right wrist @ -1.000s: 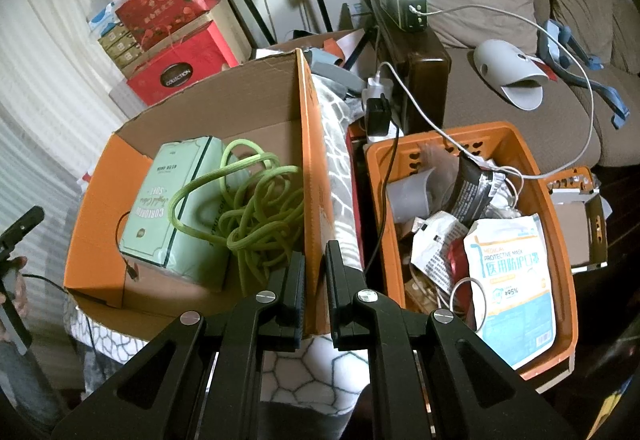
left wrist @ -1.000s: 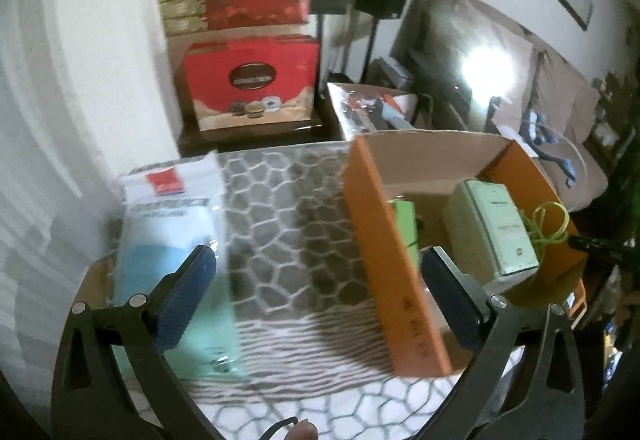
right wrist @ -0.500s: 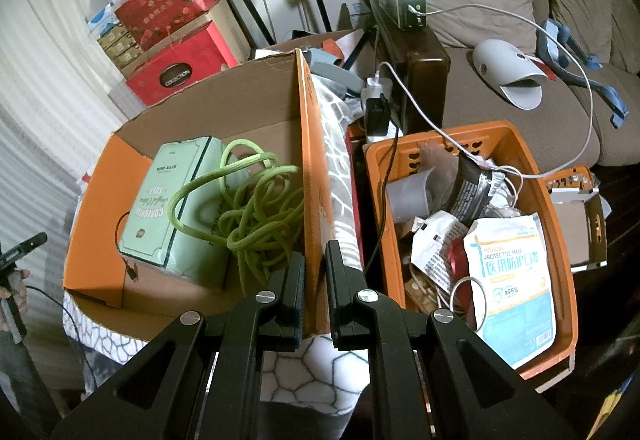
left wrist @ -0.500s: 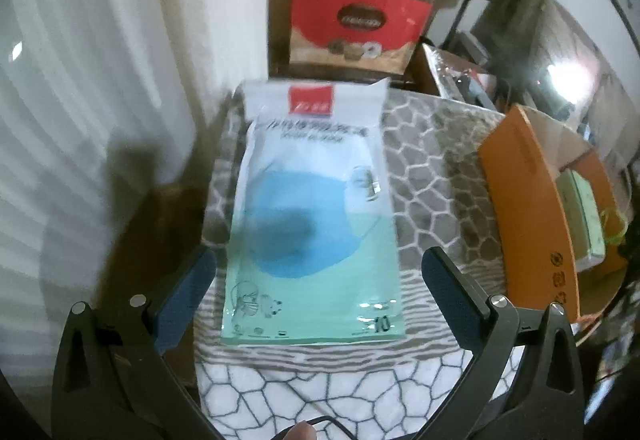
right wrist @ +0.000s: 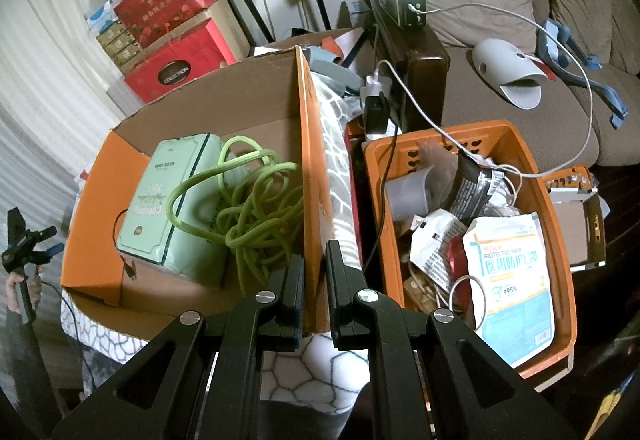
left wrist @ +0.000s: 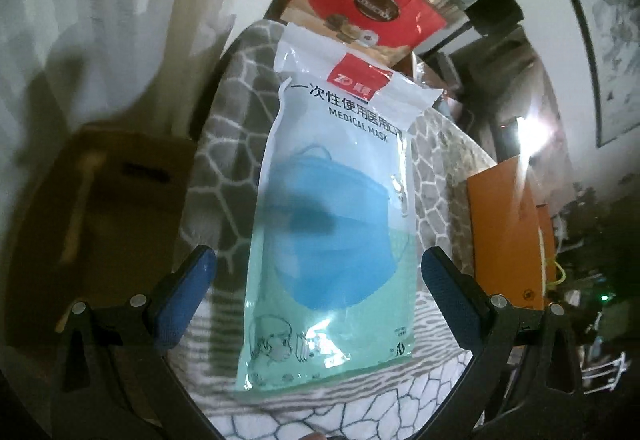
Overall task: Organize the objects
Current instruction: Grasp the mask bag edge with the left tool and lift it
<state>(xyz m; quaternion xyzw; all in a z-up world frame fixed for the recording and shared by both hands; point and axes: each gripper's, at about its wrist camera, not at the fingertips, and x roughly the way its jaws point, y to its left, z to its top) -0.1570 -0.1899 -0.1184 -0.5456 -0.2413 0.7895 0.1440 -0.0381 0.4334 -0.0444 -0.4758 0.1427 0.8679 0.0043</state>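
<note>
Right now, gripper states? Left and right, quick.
Left gripper: open, empty, over the mask pack.
Right gripper: shut on the orange box's wall.

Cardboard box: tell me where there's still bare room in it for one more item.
In the cardboard box, bare floor shows along the near wall, in front of the mint green box, and in the far corner behind it. The green cord fills the side by the wall that the right gripper clamps. The orange basket is crowded.

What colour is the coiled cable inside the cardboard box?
The cable is lime green, lying beside a pale green carton; clearest in the right wrist view.
</note>
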